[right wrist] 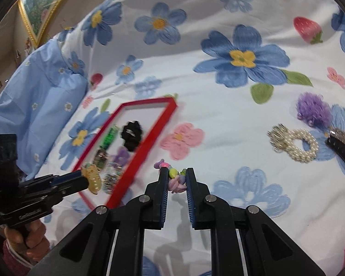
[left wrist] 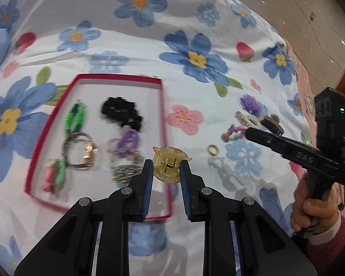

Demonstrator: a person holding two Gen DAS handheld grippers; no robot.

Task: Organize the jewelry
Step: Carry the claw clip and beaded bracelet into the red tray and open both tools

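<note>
My left gripper (left wrist: 166,166) is shut on a yellow translucent hair claw clip (left wrist: 169,164) and holds it above the right edge of the red-rimmed tray (left wrist: 163,119). The tray holds a black scrunchie (left wrist: 122,112), green and purple bands and a metal ring. My right gripper (right wrist: 176,176) is shut on a colourful bead bracelet (right wrist: 176,179) above the floral cloth, right of the tray (right wrist: 149,142). The left gripper (right wrist: 85,179) with the clip (right wrist: 93,178) shows in the right wrist view.
On the floral cloth (left wrist: 126,46) to the right lie a small gold ring (left wrist: 212,149), a purple pompom tie (right wrist: 314,109), a pearl scrunchie (right wrist: 296,146) and a dark hair clip (right wrist: 342,151). A blue pillow (right wrist: 39,105) lies left of the tray.
</note>
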